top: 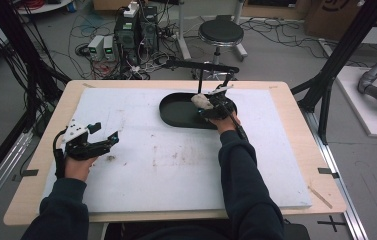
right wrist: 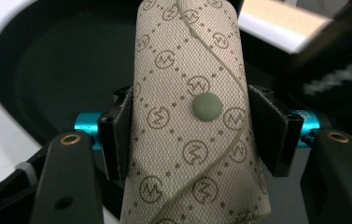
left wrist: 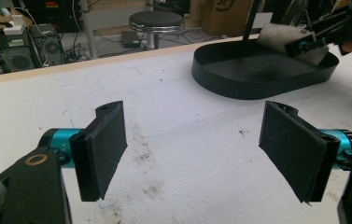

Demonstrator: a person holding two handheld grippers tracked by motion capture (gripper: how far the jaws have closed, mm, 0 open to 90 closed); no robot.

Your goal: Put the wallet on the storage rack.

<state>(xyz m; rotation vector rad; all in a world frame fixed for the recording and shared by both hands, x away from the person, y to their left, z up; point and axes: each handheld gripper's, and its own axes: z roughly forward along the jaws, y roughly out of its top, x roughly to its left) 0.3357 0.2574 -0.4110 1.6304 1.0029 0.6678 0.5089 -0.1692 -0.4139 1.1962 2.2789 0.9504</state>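
In the high view the right gripper [top: 207, 103] sits at the upper middle of the frame over the black oval tray [top: 173, 111], pinching a small pale pouch [top: 202, 101] whose pattern is too small to read there. The right gripper view brings it close: the pouch [right wrist: 194, 116] fills the centre of the frame, beige with a printed diamond grid, a wavy green seam and a green snap button [right wrist: 207, 106], squeezed on both sides by the black pads [right wrist: 117, 140], with the tray's dark floor [right wrist: 47, 79] behind it. The left gripper [top: 103, 132] rests at the left of the high view on the white table cover [top: 176, 165]. The left gripper view shows its jaws spread wide with nothing between them, and at upper right the tray [left wrist: 257, 79] with the pouch [left wrist: 281, 39] above its far rim.
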